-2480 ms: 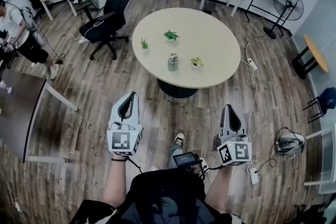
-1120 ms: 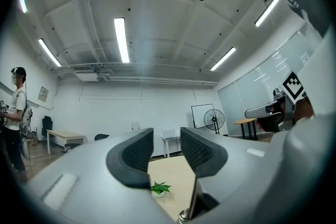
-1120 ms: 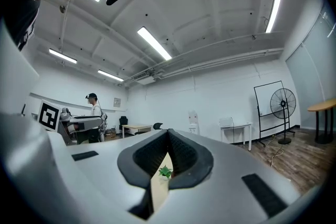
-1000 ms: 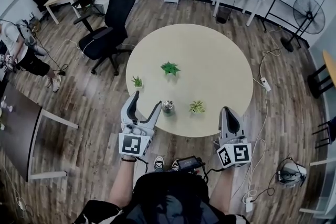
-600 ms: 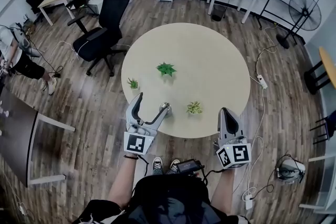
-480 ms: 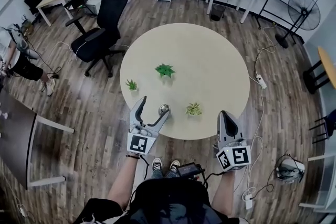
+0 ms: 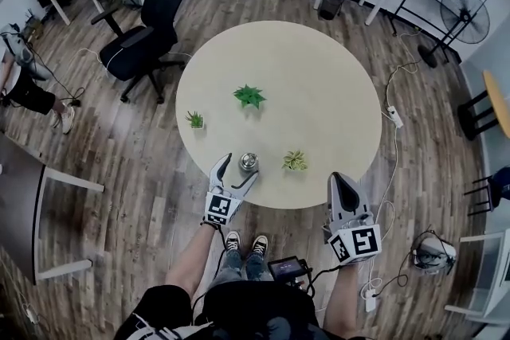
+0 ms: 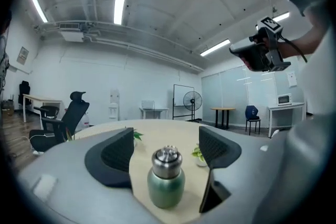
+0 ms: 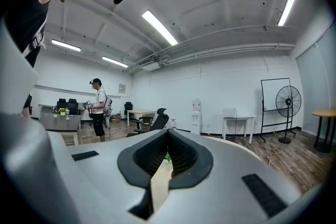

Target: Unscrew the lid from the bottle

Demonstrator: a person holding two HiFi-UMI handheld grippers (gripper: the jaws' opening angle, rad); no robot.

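A person stands at a round, pale tabletop [image 7: 319, 68] with a gripper in each hand, seen from a head-mounted camera. The green bottle [image 8: 166, 182] stands upright on the tabletop, close to the edge nearest the person, its steel lid [image 8: 167, 157] in place on top.

Far to the bottle's left and well beyond it, a black office chair [image 7: 151, 8] stands on the wood floor [image 7: 143, 155]. A small potted plant [image 7: 194, 119] sits to the bottle's left and a little farther in.

The left gripper [image 7: 241, 166] is held level and aimed at the bottle. Its fingers [image 8: 116, 153] have just been opening and stand wide apart, released, one on either side of the bottle with a clear gap to each. From overhead the bottle appears to sit between the fingertips, though how far in is hard to tell.

A leafier plant [image 7: 249, 95] stands almost straight beyond the bottle, and a third potted plant [image 7: 295, 161] sits just to the bottle's right.

Farther to the bottle's right and nearer the person, the right gripper [image 7: 340, 181] is held with its fingers clenched together on nothing, well apart from the bottle. A standing fan [image 7: 464, 14] is far off to the bottle's right, near the wall.
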